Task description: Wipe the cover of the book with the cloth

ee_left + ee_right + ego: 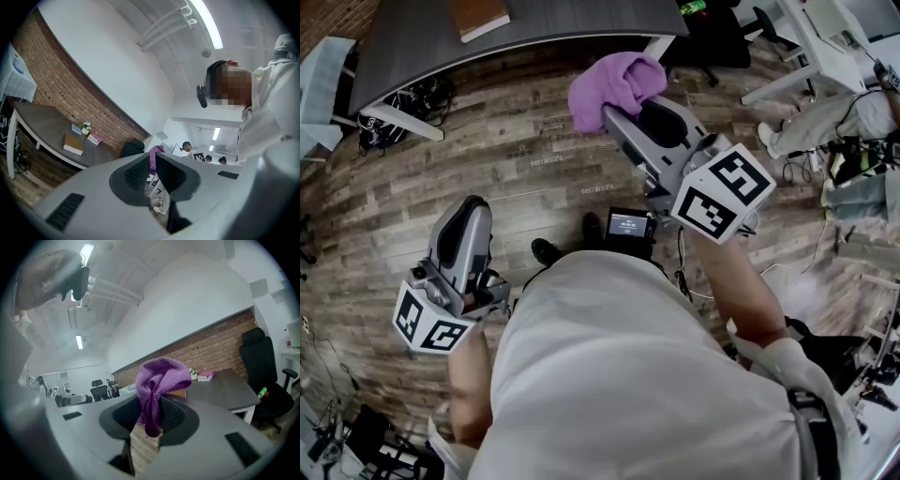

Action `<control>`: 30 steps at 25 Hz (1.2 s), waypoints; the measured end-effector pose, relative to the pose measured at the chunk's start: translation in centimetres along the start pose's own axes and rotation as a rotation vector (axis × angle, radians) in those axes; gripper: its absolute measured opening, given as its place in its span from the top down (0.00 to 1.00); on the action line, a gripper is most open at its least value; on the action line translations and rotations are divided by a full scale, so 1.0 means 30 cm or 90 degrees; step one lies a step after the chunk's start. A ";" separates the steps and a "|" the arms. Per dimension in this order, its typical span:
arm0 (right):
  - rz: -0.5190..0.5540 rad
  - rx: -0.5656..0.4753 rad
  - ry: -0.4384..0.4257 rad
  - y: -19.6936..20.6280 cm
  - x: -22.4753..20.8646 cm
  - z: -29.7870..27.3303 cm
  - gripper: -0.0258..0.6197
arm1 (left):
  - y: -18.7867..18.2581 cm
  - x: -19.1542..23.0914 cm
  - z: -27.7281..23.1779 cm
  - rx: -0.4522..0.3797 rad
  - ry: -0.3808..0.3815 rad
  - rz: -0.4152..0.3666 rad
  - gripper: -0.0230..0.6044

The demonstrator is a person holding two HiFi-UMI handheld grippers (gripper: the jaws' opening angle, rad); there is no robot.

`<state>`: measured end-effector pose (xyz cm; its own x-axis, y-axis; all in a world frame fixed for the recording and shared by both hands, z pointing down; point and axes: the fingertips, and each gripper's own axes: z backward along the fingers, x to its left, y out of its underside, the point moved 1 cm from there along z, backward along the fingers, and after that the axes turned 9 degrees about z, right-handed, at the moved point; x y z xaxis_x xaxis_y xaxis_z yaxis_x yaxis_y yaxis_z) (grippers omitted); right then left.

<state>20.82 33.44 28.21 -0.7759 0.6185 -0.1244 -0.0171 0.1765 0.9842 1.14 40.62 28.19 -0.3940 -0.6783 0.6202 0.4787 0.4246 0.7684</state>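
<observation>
cloth: purple knitted cloth (617, 86) bunched in the right gripper (150, 414), jaws pinching it | book: brown hardback book (480, 17) flat on dark grey desk (572, 19), well apart from cloth | left gripper (152, 171): narrow slit, empty | gripper views only — stacked pink books (95, 138) near the book

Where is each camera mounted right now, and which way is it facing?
Head view: on the person's head, aimed steeply down at the wood floor; shows the torso, left gripper and right gripper.
Left gripper view: rides the left gripper, tilted slightly up toward the brick wall; jaws nearly together, empty; torso at right.
Right gripper view: rides the right gripper, facing the table; jaws clamp the cloth.
Shared: all three show cloth and table.
</observation>
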 end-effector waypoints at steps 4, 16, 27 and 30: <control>-0.016 -0.005 -0.017 -0.003 -0.011 0.000 0.79 | 0.013 -0.002 -0.018 0.000 -0.005 0.000 0.89; 0.026 0.013 -0.044 0.030 -0.061 0.041 0.79 | 0.094 -0.025 -0.082 -0.004 -0.021 -0.004 0.89; 0.077 0.065 -0.062 0.076 -0.154 0.038 0.79 | 0.126 -0.018 -0.169 -0.006 -0.045 -0.004 0.89; 0.082 0.070 -0.070 0.081 -0.191 0.034 0.79 | 0.131 -0.015 -0.198 -0.010 -0.055 -0.007 0.89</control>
<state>25.87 31.12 31.18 -0.6938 0.7200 -0.0174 0.1509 0.1690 0.9740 7.86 39.02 29.99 -0.4651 -0.6282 0.6237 0.4863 0.4074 0.7730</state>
